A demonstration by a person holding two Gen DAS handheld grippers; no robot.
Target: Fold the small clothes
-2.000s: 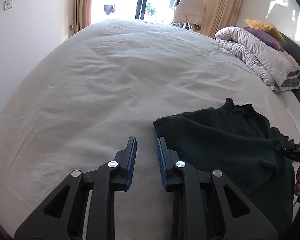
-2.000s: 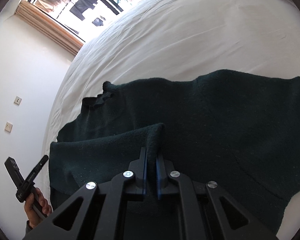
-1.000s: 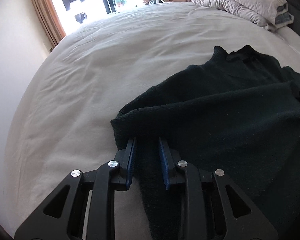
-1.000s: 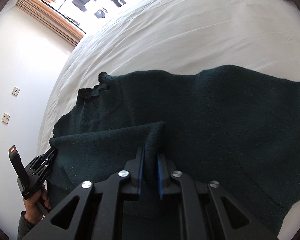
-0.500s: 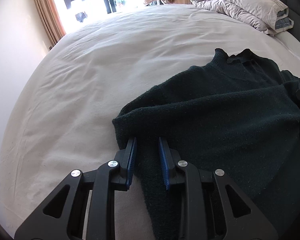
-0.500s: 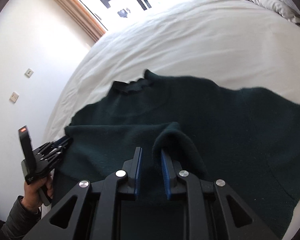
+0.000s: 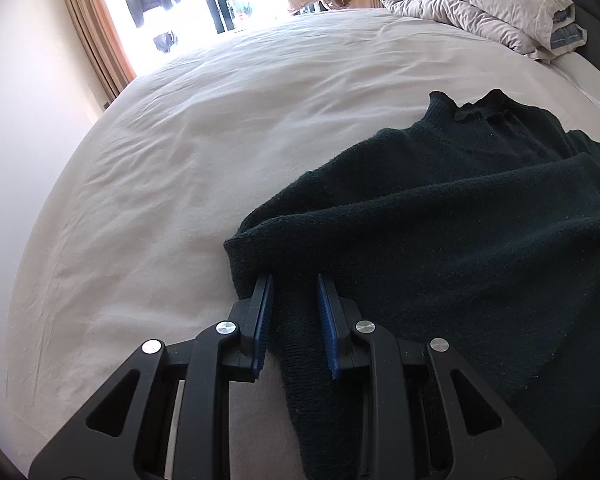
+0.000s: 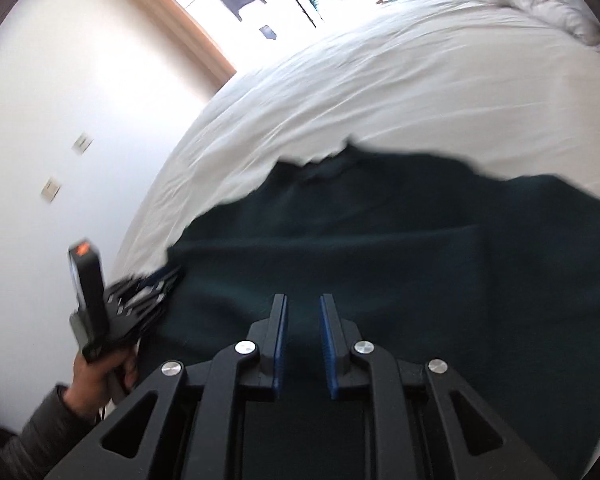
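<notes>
Both tongs stand slightly apart. Left tongs straddle the dark sweater sleeve on the bed, probably to fold it; right tongs hover empty above the sweater.

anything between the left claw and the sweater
Nothing visible. The left claw already straddles the near edge of the dark sweater, knit lying between its blue pads with small gaps either side, so they do not look clamped. Only bare white sheet lies beside it.
</notes>
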